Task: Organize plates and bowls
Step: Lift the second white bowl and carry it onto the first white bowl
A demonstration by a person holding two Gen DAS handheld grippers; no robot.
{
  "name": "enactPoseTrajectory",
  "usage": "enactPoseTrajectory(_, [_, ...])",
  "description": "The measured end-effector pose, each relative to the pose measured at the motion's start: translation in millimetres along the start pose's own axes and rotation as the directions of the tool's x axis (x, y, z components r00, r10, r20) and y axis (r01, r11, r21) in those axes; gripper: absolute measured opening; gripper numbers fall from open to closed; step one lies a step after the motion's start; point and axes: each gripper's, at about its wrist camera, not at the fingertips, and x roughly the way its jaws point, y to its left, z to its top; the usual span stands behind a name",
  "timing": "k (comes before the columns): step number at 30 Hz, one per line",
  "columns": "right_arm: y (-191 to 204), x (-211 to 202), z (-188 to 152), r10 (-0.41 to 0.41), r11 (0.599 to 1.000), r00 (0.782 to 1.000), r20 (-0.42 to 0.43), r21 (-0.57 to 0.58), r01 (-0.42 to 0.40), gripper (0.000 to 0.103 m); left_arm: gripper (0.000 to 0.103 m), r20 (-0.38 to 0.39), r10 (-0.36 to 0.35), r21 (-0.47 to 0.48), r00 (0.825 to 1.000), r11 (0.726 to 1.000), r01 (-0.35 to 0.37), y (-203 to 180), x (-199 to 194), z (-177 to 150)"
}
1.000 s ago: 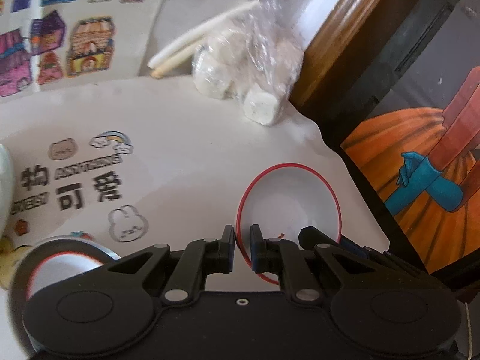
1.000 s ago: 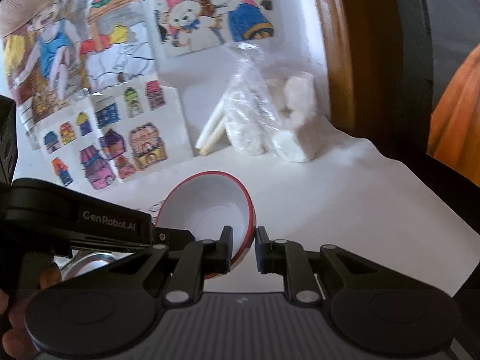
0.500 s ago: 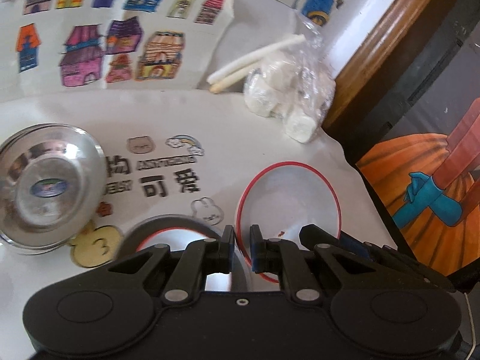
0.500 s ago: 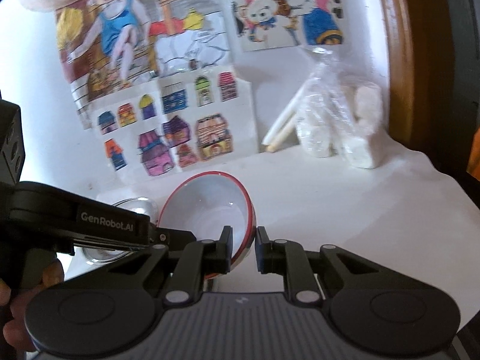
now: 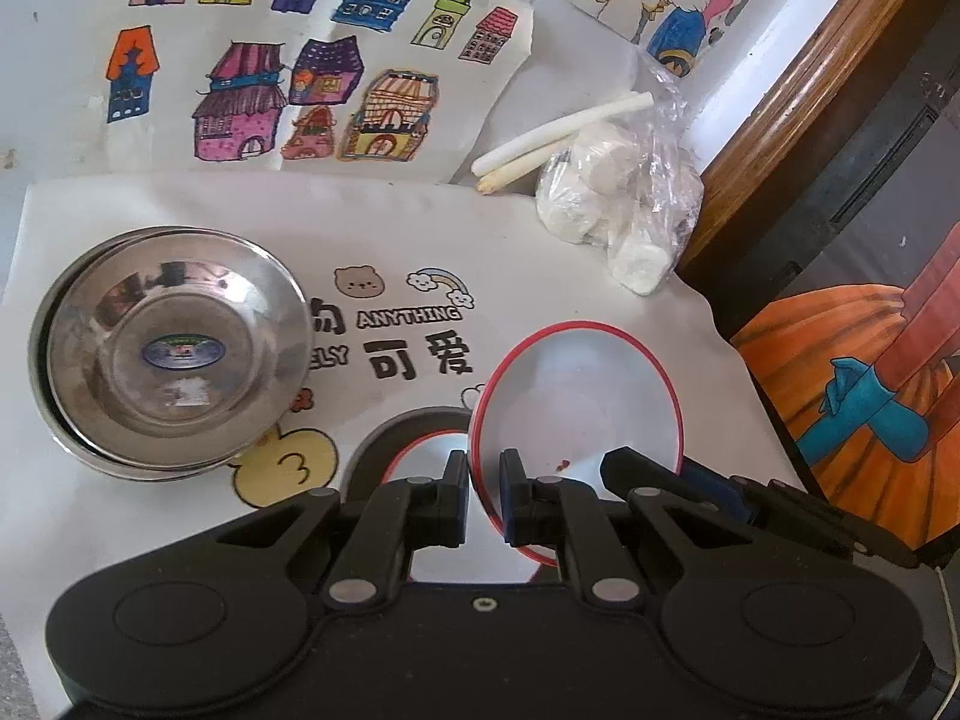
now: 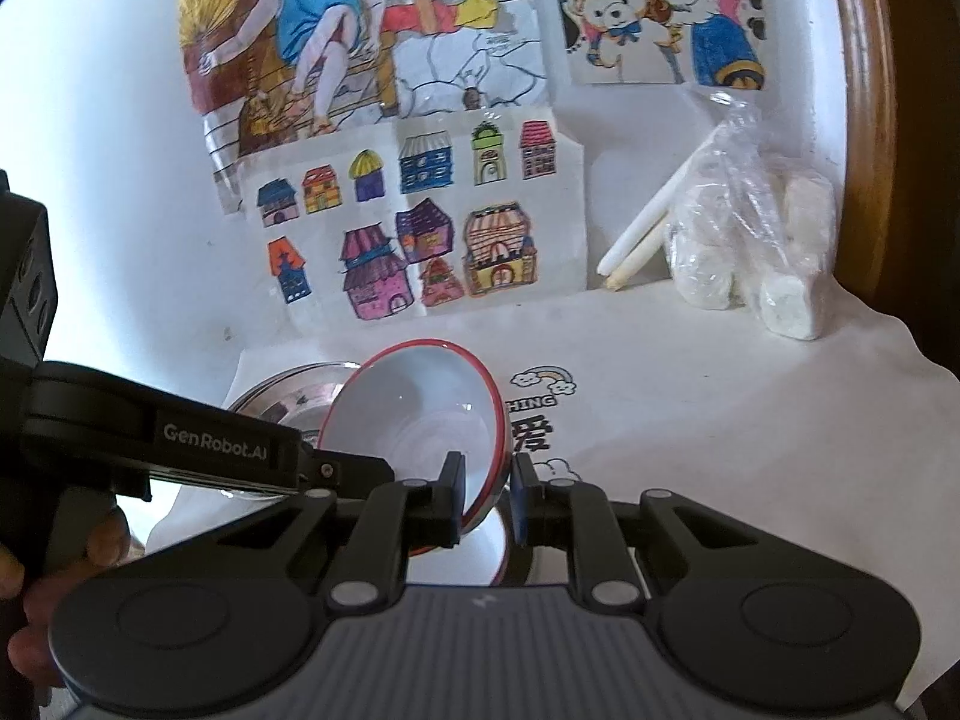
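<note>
A white bowl with a red rim (image 5: 576, 408) is held tilted above the table, and both grippers pinch its rim. My left gripper (image 5: 483, 498) is shut on its left edge. My right gripper (image 6: 487, 498) is shut on the same bowl (image 6: 420, 414) at its right edge. Below it sits another red-rimmed white bowl (image 5: 429, 450), partly hidden; it also shows in the right wrist view (image 6: 468, 558). Stacked steel bowls (image 5: 174, 348) stand to the left on the white mat (image 5: 540, 240).
A plastic bag of white lumps (image 5: 624, 204) and two white sticks (image 5: 558, 132) lie at the back right by the wooden frame (image 5: 798, 96). Children's drawings (image 5: 300, 90) lean on the wall behind. The mat's right edge drops off near an orange picture (image 5: 840, 396).
Both grippers have lifted the red-rimmed bowl and moved back and left with it. The steel bowls and the second red-rimmed bowl have come into view below.
</note>
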Motion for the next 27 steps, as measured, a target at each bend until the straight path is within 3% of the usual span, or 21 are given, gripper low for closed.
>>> enactPoseTrajectory(16, [7.7, 13.3, 0.4, 0.017, 1.000, 0.999, -0.034, -0.020, -0.018, 0.018, 0.011, -0.036, 0.015, 0.026, 0.999, 1.000, -0.014, 13.2, 3.5, 5.8])
enactPoseTrajectory(27, [8.3, 26.4, -12.0, 0.004, 0.999, 0.994, -0.107, -0.041, -0.008, 0.019, 0.012, -0.103, 0.058, 0.089, 0.993, 0.995, -0.049, 12.3, 19.6, -0.1])
